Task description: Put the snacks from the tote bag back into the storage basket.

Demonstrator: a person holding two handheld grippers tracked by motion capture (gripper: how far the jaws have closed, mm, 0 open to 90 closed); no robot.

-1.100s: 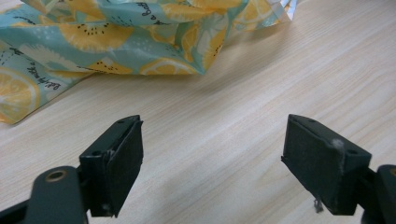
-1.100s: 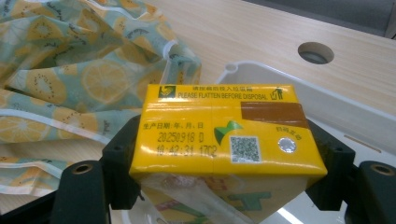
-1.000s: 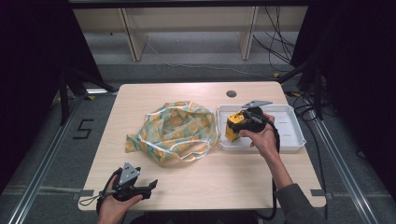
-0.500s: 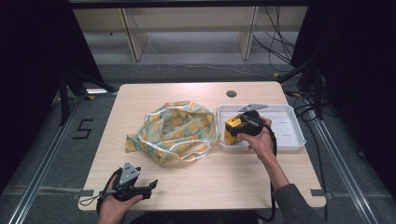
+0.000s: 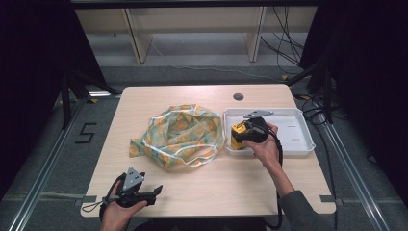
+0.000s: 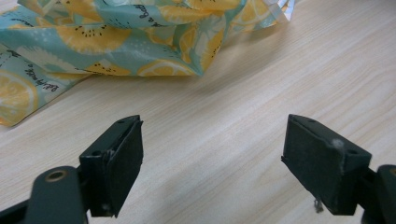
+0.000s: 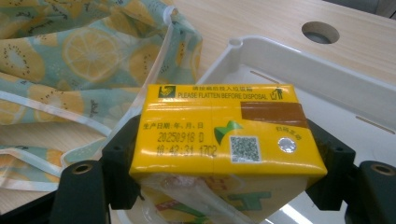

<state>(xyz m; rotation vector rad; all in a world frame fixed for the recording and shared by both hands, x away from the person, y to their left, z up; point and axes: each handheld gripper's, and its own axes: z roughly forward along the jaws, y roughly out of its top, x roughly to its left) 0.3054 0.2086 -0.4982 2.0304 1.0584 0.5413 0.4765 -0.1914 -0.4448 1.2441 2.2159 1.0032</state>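
Yellow carton [image 7: 224,135] sits clamped between the two jaws of your right gripper [image 5: 239,136], pads pressing on its left and right sides, its printed top facing the camera. You hold it over the left end of the white tray [image 5: 298,139], which lies on the right part of the wooden table [image 5: 192,187]. Just left of the tray lies the lemon-print bag [image 5: 180,137], crumpled and open-mouthed. Your left gripper [image 5: 153,193] rests at the near left edge of the table, its jaws spread wide with nothing between them, the bag well beyond them.
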